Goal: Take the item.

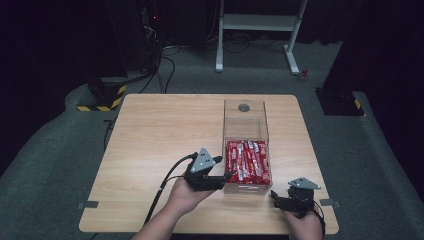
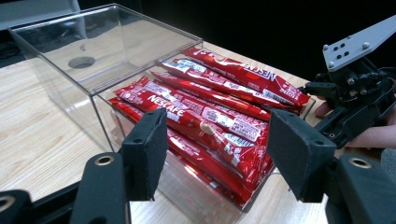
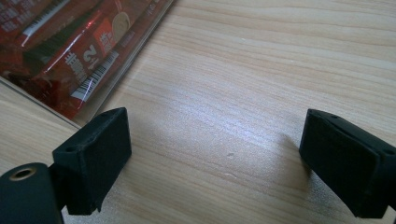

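Note:
A clear plastic box (image 1: pixel 244 122) stands on the wooden table (image 1: pixel 160 135), right of centre. Its near half holds several red Nescafe sachets (image 1: pixel 247 161) lying lengthwise. My left gripper (image 1: pixel 226 167) is at the box's near left corner, open, with nothing between its jaws. In the left gripper view the jaws (image 2: pixel 217 158) frame the sachets (image 2: pixel 210 112) behind the box's (image 2: pixel 70 51) near wall, apart from them. My right gripper (image 1: pixel 274 197) rests low near the box's near right corner, open over bare wood (image 3: pixel 215 158). The sachets (image 3: pixel 70 42) lie to its upper left.
A grey round spot (image 1: pixel 244 107) shows in the far part of the box. Behind the table stand a white metal frame (image 1: pixel 257 22), a black base with yellow stripes (image 1: pixel 102 97) and cables on the floor. The right gripper (image 2: pixel 355 93) also appears beyond the box.

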Available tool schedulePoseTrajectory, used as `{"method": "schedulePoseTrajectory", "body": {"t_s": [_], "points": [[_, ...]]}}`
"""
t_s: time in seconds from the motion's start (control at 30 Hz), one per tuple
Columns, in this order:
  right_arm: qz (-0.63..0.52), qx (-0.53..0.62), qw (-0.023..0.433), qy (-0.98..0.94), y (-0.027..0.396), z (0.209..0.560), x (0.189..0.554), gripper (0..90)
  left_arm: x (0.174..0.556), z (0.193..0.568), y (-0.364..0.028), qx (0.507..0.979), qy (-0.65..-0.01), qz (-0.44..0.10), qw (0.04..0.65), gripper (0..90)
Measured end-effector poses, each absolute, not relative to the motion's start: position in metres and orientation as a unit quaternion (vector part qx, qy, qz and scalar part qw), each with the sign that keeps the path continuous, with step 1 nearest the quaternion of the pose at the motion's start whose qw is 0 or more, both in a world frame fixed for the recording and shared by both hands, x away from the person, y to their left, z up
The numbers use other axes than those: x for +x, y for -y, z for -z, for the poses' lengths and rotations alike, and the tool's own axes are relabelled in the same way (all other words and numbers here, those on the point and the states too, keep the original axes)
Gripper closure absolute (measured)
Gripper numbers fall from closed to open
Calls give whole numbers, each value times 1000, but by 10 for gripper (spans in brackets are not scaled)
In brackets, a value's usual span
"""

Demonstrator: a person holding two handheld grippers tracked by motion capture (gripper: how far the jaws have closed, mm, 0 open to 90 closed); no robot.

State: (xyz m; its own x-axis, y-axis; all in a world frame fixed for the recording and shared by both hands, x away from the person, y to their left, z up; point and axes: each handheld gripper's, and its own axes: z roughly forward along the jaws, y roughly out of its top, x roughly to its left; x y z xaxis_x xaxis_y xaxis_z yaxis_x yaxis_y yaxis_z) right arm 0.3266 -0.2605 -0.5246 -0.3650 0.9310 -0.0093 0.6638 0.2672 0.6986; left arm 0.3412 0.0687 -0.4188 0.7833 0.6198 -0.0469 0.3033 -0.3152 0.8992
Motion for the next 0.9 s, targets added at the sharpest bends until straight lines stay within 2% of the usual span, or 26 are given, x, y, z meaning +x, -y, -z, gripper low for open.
{"method": "schedulePoseTrajectory", "body": {"t_s": [0.5,0.9], "points": [[-310,516,215,-769,260,524,326,92,347,426,-56,801,-294,-154,499,453],[-310,515,214,-770,260,524,326,94,352,436,-46,800,-310,-148,492,555]]}}
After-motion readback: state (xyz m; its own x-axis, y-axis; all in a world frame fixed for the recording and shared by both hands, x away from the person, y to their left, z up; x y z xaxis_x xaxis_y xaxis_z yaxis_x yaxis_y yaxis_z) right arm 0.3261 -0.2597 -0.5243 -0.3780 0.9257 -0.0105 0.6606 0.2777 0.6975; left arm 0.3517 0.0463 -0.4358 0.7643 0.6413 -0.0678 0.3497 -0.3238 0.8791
